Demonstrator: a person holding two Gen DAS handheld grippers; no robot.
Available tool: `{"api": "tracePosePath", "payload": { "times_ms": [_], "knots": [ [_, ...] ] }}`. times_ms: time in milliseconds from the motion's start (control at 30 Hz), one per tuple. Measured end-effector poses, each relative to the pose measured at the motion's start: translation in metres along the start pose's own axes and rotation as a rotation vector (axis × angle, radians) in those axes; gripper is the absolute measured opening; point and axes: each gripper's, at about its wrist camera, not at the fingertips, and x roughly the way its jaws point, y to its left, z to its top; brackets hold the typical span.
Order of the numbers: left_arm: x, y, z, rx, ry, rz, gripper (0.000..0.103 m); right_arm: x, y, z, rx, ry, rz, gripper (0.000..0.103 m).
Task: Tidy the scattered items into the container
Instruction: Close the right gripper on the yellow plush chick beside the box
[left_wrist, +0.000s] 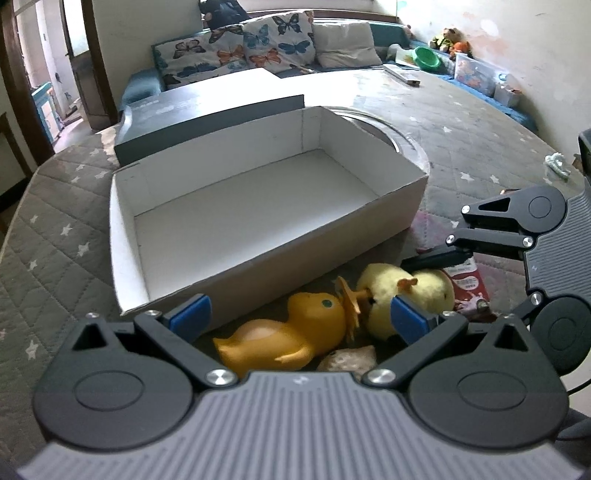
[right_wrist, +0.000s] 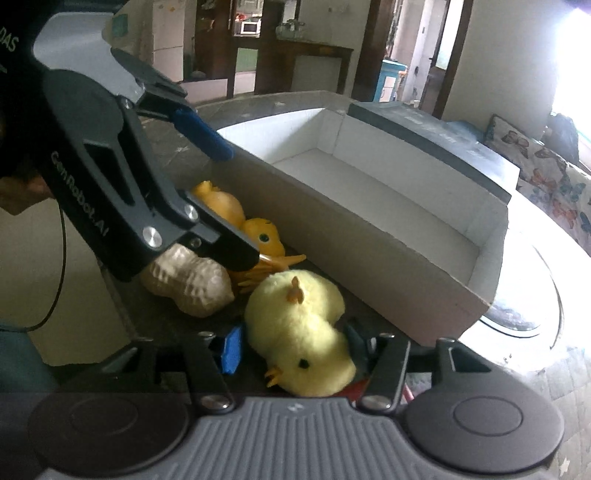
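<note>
A white open box (left_wrist: 325, 242) stands on the quilted table, nothing inside it. In front of its near wall lie an orange rubber duck (left_wrist: 295, 332), a yellow plush chick (right_wrist: 295, 332) and a peanut-shaped toy (right_wrist: 188, 280). My left gripper (left_wrist: 300, 319) is open, its blue pads wide on either side of the duck and not touching it. My right gripper (right_wrist: 291, 347) comes from the right, and its pads press the plush chick's body from both sides. In the right wrist view the left gripper (right_wrist: 240, 206) hangs over the duck and the peanut toy.
The box's dark lid (left_wrist: 207, 122) lies behind the box. A red printed packet (left_wrist: 469, 284) sits under the chick's far side. A small white object (left_wrist: 556, 166) lies at the table's right. A sofa with butterfly cushions (left_wrist: 236, 48) stands beyond the table.
</note>
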Motion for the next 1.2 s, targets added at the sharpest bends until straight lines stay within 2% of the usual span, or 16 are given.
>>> {"api": "tracePosePath", "payload": {
  "times_ms": [233,500,600,733,1067,1200],
  "knots": [
    [0.0,-0.005,0.009,0.001,-0.01,-0.069,0.103,-0.017,-0.004,-0.002,0.028,-0.047,-0.006,0.056],
    [-0.003,-0.008,0.024,-0.014,-0.029,-0.16,0.103,-0.045,-0.003,0.004,-0.003,-0.155,-0.052,0.053],
    [-0.003,-0.004,0.03,-0.043,-0.035,-0.176,0.103,-0.044,-0.006,0.005,0.009,-0.151,-0.056,0.052],
    [0.001,0.001,0.029,-0.087,-0.016,-0.223,0.103,-0.045,-0.006,0.005,0.011,-0.161,-0.061,0.046],
    [0.0,0.01,0.019,-0.1,-0.01,-0.191,0.103,-0.036,-0.001,-0.007,0.041,-0.135,-0.04,0.045],
    [0.002,0.012,0.016,-0.103,0.002,-0.178,0.103,-0.037,0.004,-0.009,0.038,-0.125,-0.068,0.046]
  ]
}}
